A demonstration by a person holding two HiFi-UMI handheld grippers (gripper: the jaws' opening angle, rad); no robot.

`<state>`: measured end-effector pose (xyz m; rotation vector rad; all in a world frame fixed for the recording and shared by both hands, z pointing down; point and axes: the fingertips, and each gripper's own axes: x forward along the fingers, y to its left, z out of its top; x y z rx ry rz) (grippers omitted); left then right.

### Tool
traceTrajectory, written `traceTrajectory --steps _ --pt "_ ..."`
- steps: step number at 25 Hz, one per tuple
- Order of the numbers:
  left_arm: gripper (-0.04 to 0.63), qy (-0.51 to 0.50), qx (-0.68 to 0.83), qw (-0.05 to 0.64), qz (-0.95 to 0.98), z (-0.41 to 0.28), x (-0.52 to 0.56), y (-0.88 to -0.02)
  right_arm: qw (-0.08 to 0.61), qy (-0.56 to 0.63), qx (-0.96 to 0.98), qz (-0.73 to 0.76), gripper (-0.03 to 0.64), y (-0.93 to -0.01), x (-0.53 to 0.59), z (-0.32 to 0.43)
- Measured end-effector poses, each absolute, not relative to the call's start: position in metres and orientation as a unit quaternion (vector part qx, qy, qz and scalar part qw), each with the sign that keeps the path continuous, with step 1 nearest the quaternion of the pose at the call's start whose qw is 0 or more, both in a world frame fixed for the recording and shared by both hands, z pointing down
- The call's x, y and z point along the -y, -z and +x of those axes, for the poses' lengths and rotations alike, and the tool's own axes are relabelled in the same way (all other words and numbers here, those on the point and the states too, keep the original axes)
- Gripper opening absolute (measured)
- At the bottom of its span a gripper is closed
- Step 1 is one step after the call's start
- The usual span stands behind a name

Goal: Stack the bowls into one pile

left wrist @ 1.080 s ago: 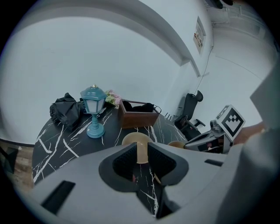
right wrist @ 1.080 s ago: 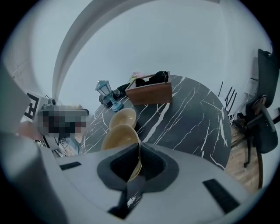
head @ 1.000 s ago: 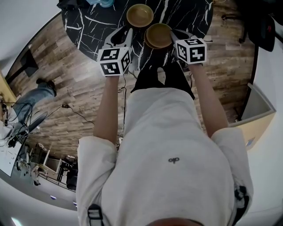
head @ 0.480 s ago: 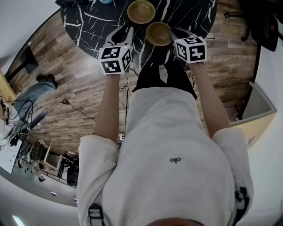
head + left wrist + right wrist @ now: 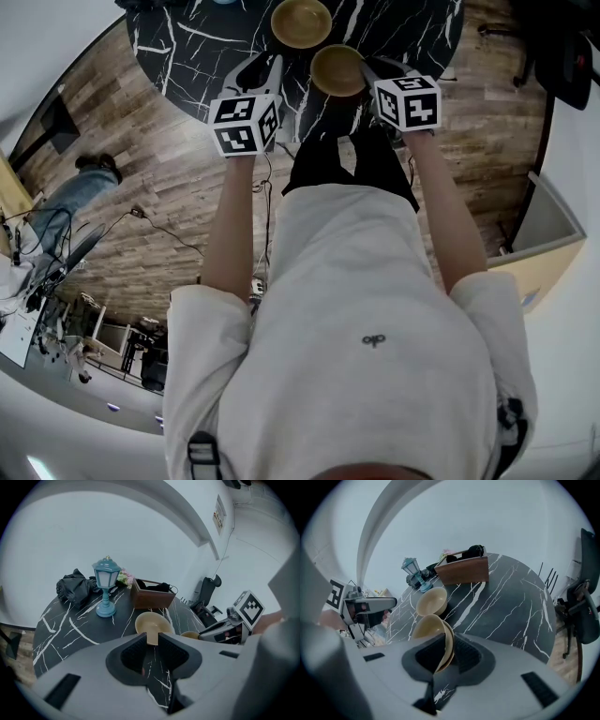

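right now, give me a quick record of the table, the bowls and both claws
table: round, black with white veins
far bowl: standing alone on the table
near bowl: rim sits in the right claw
right claw: jaws have just been opening, rim between them
left claw: open, empty
task left: far bowl not yet stacked

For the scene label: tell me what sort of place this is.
Probably an office or lab-style workroom: a round black marble-pattern table stands on wood-plank flooring, an office chair sits beside it, and cables trail across the floor.
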<state>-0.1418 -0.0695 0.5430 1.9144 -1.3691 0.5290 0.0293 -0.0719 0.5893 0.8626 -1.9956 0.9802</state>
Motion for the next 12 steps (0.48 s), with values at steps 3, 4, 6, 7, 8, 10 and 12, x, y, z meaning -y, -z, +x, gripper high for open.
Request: traceTrajectory --steps 3,4,6,7,8,10,12 --pt "0.075 -0.206 0.53 0.358 0.741 -0.142 0.07 -0.544 0.372 -0.383 0.775 0.338 0.057 -0.591 0.072 0.03" --pt "0.075 -0.206 0.53 0.359 0.74 -0.143 0.07 -0.545 0.372 -0.383 0.775 0.338 0.057 -0.591 0.072 0.03" --pt "0.075 -0.205 0.53 0.362 0.739 -0.144 0.071 -0.547 0.373 -0.383 0.774 0.339 0.057 -0.591 0.073 0.031" --pt "0.075 -0.204 0.53 0.363 0.739 -0.144 0.071 -0.548 0.374 -0.383 0.773 0.34 0.057 -0.591 0.074 0.032" --pt "0.075 -0.204 0.53 0.364 0.738 -0.144 0.072 -0.549 0.374 -0.383 0.773 0.34 0.057 -0.591 0.074 0.032" --pt "0.075 -0.201 0.529 0.367 0.738 -0.144 0.074 -0.551 0.375 -0.383 0.772 0.343 0.057 -0.591 0.075 0.034" --pt "0.075 -0.196 0.529 0.373 0.737 -0.143 0.076 -0.554 0.374 -0.384 0.77 0.345 0.057 -0.59 0.075 0.036"
